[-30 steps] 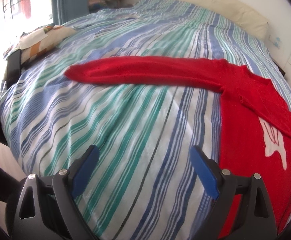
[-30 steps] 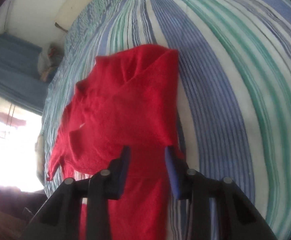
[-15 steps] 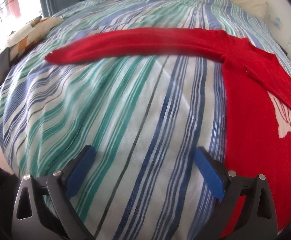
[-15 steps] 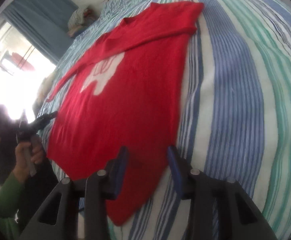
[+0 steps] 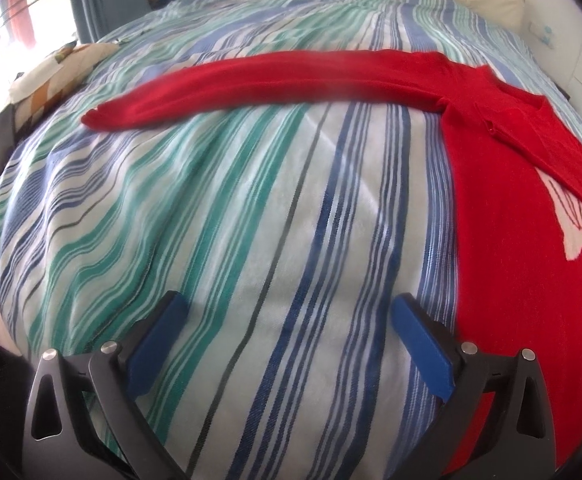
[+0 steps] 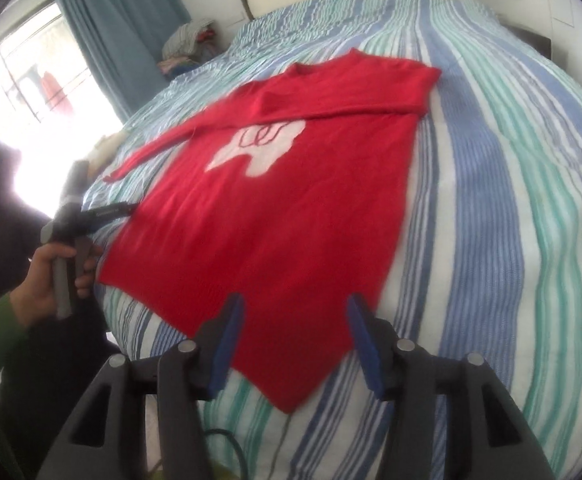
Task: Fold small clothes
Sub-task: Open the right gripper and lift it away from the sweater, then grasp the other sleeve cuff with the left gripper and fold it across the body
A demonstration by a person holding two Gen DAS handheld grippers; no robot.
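Sweater (image 6: 275,216) flat on striped bedspread (image 5: 251,216); both grippers' fingers apart, lately widening, holding nothing.

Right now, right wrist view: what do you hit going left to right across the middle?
Hand in a green sleeve holding the left gripper → red sweater with its white motif → bare striped bedspread.

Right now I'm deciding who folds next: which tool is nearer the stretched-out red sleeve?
Left. The left tool hangs over striped bedding with the sleeve straight ahead; the right tool sits at the sweater's hem corner, opposite side.
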